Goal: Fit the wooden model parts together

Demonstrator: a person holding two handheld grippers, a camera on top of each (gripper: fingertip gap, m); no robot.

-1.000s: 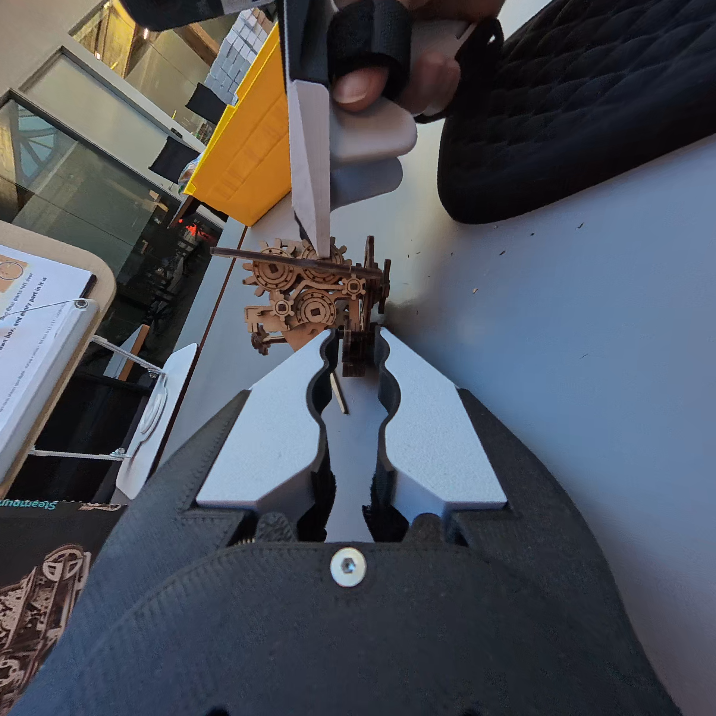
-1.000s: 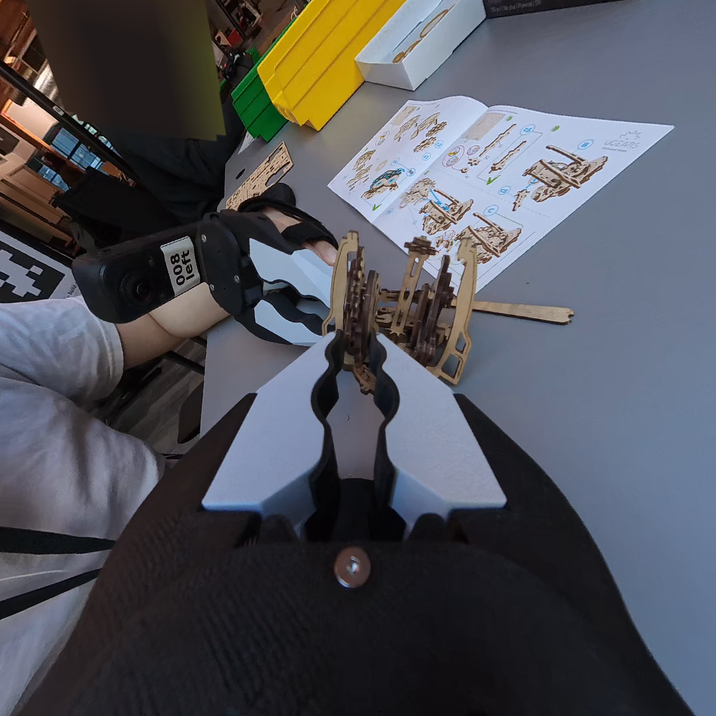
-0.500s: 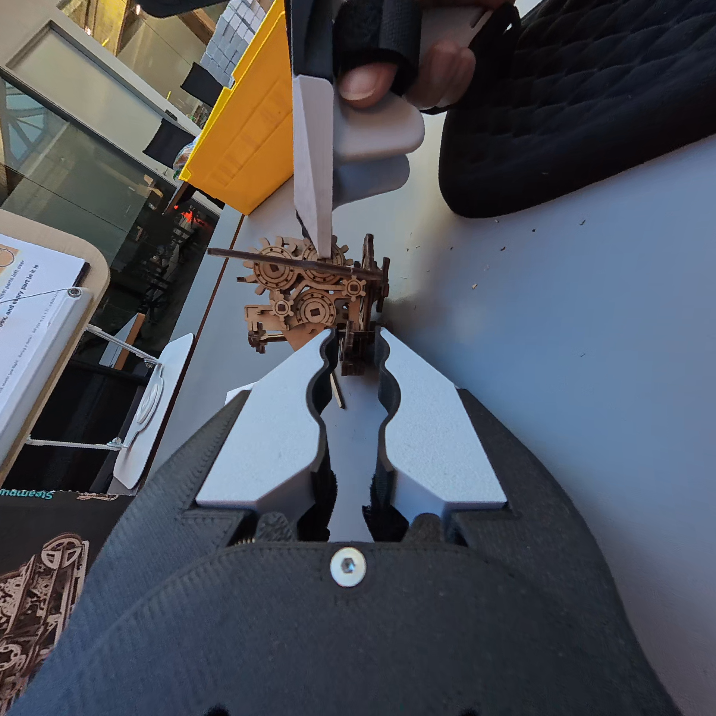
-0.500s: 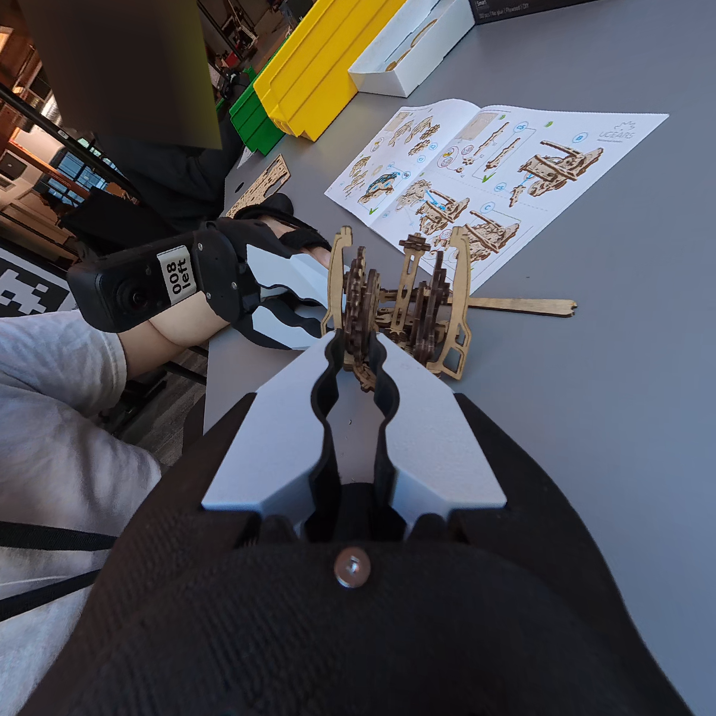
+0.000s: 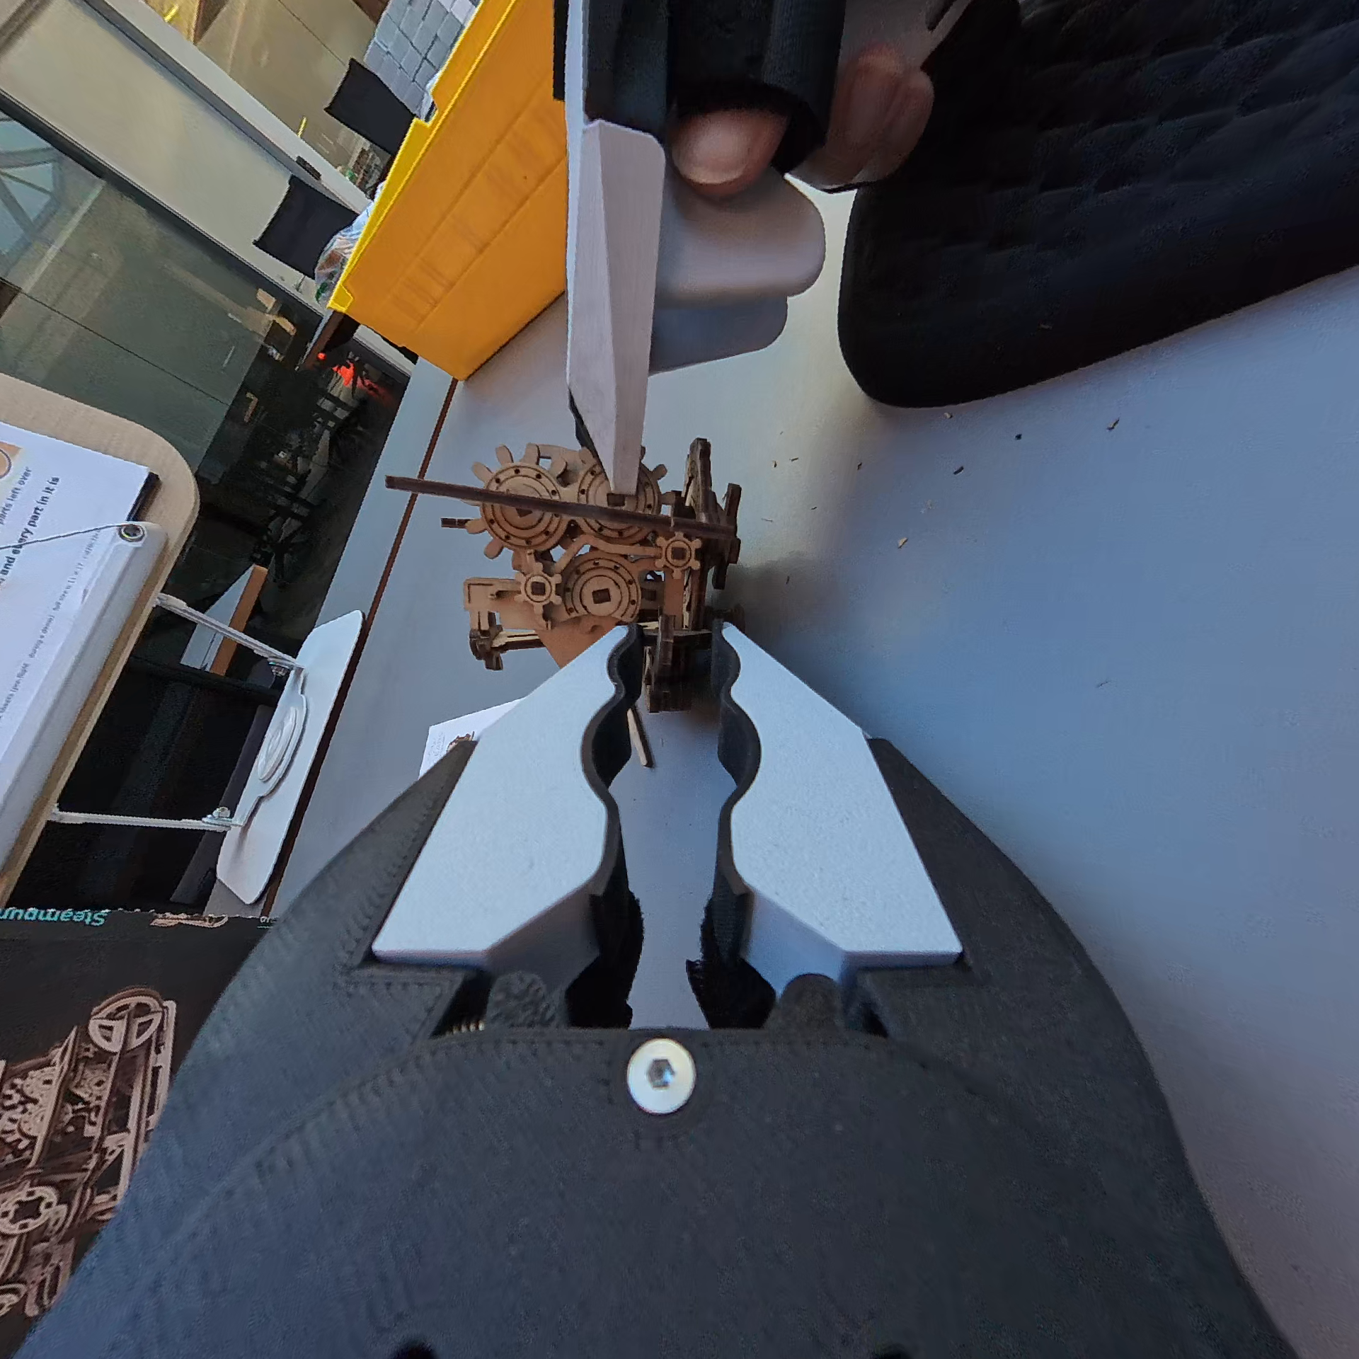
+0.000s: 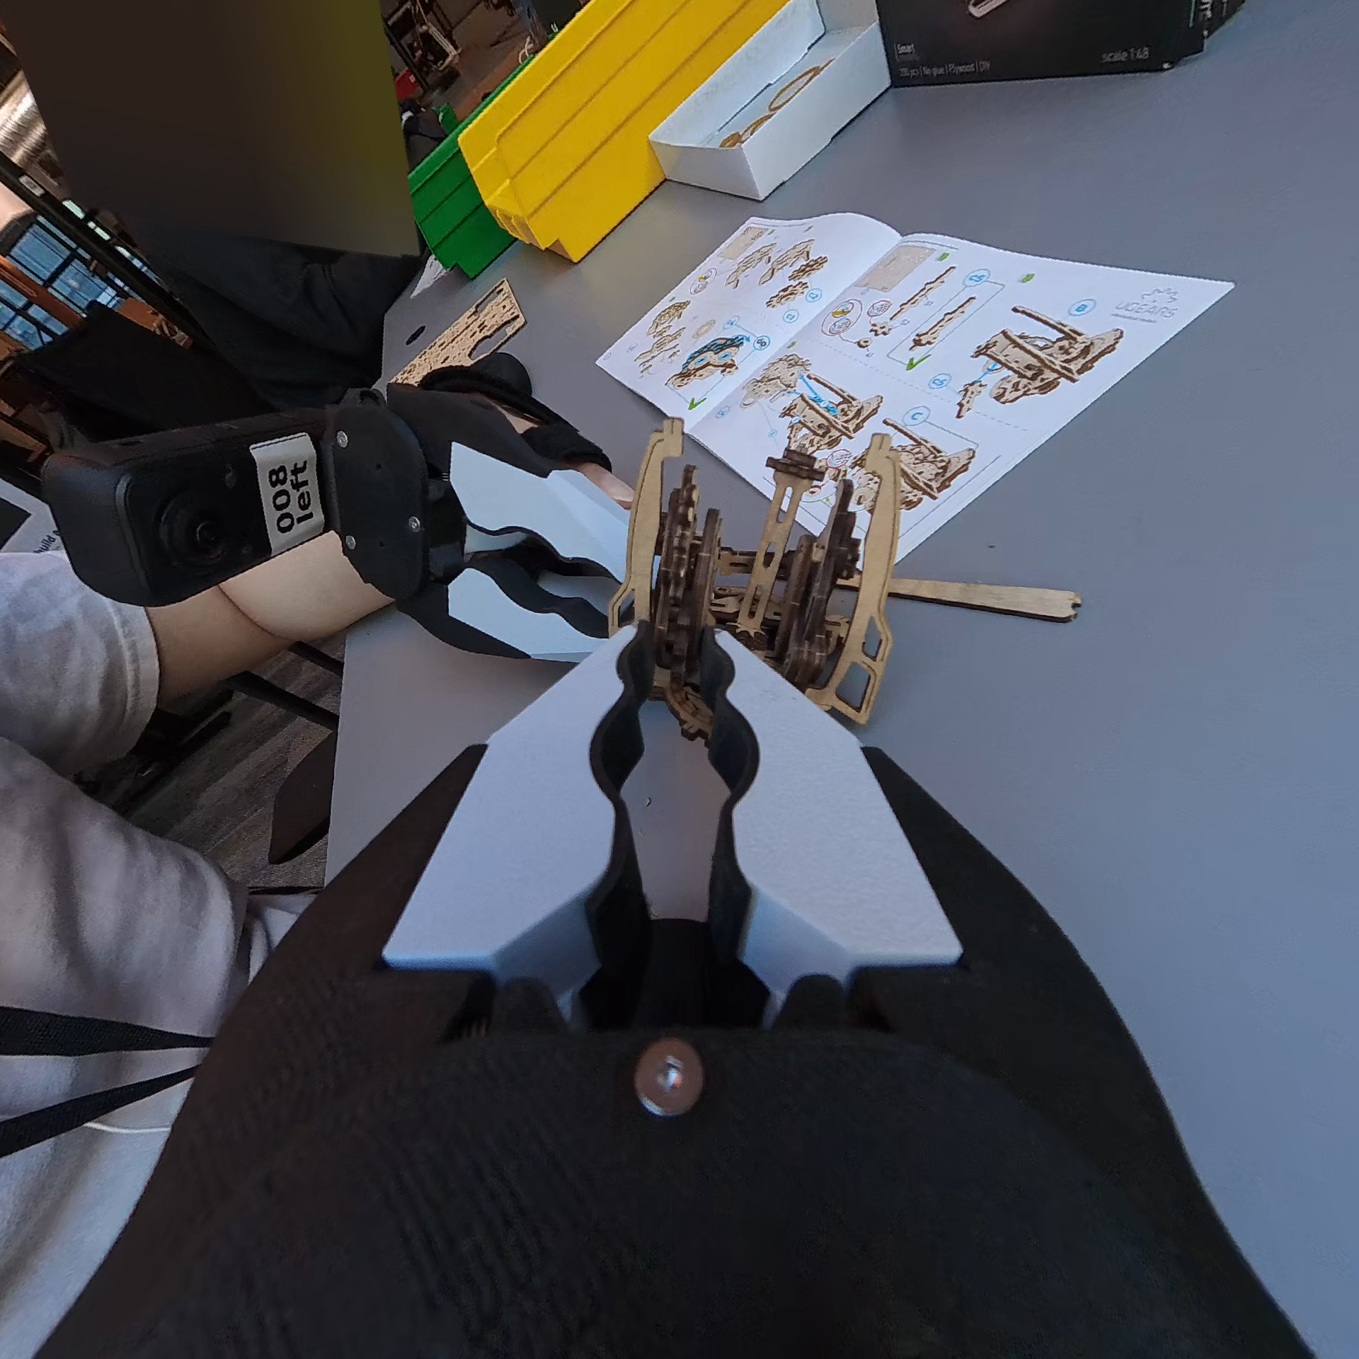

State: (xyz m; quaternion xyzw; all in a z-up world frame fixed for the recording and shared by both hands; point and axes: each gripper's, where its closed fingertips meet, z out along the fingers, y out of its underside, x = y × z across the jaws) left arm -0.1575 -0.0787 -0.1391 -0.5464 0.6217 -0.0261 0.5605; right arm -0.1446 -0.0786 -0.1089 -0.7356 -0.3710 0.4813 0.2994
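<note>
The wooden model, a frame of side plates with several gears, stands on the grey table. My right gripper is shut on a gear stack at the model's near left side. My left gripper is shut on a dark edge part of the model. Its fingers reach the model's left side plate in the right wrist view. The right gripper's finger comes down onto the gears from above. A long flat wooden stick juts out of the model along the table.
An open instruction booklet lies behind the model. Yellow bins, a green bin, a white tray and a dark box stand farther back. A wooden part sheet lies near the table edge. A black quilted pad lies beyond the model. Left and right tips are no more than a few centimetres apart. The left tips stand about 8 cm off the long flat wooden stick.
Both grippers keep their hold on the model. The right gripper and its hand have come slightly closer in the left wrist view; the model has barely shifted.
</note>
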